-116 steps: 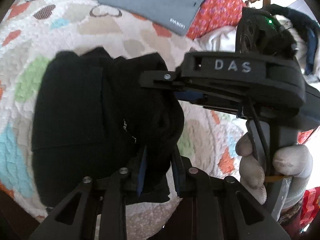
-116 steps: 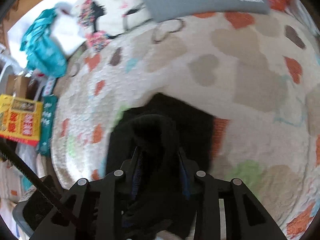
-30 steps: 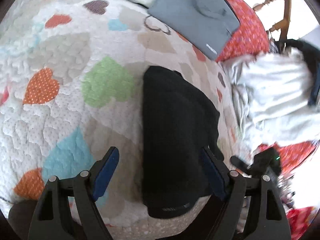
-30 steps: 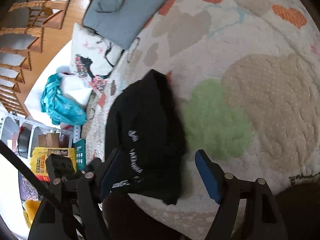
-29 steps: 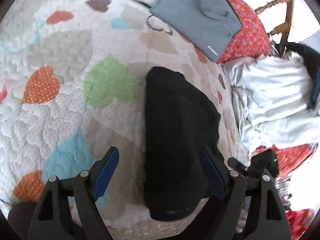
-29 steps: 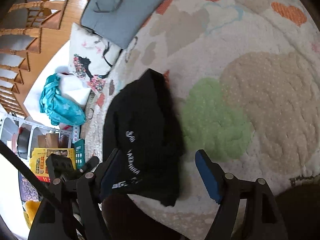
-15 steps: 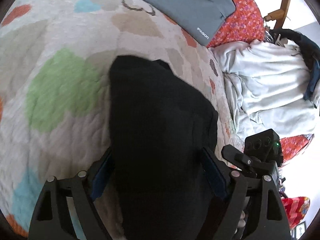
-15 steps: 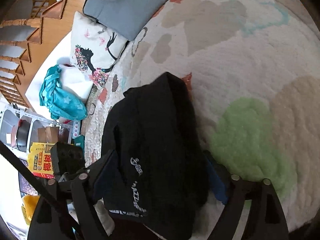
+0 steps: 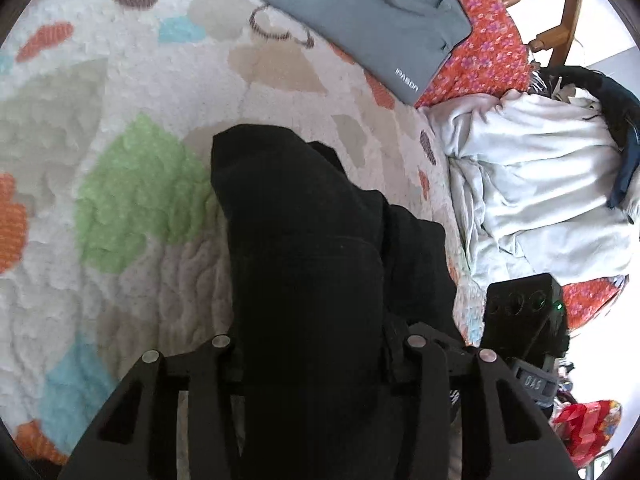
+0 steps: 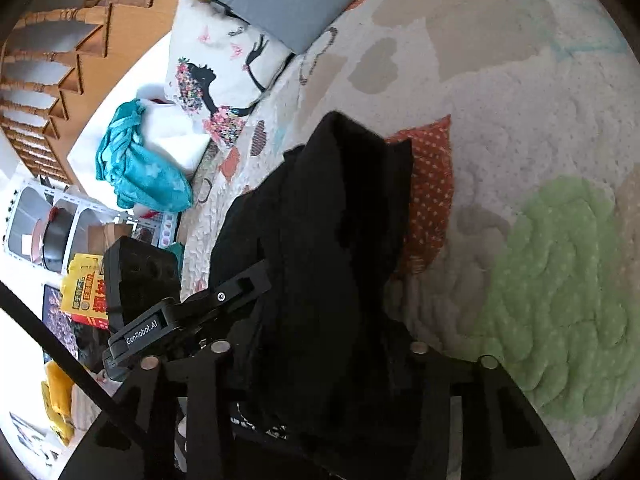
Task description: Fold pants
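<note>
The black pants [image 9: 304, 240] lie folded into a thick bundle on the heart-patterned quilt [image 9: 132, 92]. My left gripper [image 9: 314, 356] has its fingers closed in on the near end of the bundle, the cloth bulging up between them. My right gripper [image 10: 320, 352] grips the same bundle [image 10: 320, 240] from the opposite side, with cloth filling the gap between its fingers. The left gripper shows in the right wrist view [image 10: 188, 316], and the right gripper's body in the left wrist view [image 9: 524, 308].
A grey folded garment [image 9: 368, 12] lies at the far end of the quilt on a red floral cloth [image 9: 484, 40]. A pile of pale laundry [image 9: 532, 184] sits to the right. A printed pillow [image 10: 224, 76] and teal cloth [image 10: 140, 168] lie off the bed's edge.
Both grippers were open and straddling the folded pants. They have moved in low onto the bundle and closed on its two ends, and the cloth now bunches between the fingers.
</note>
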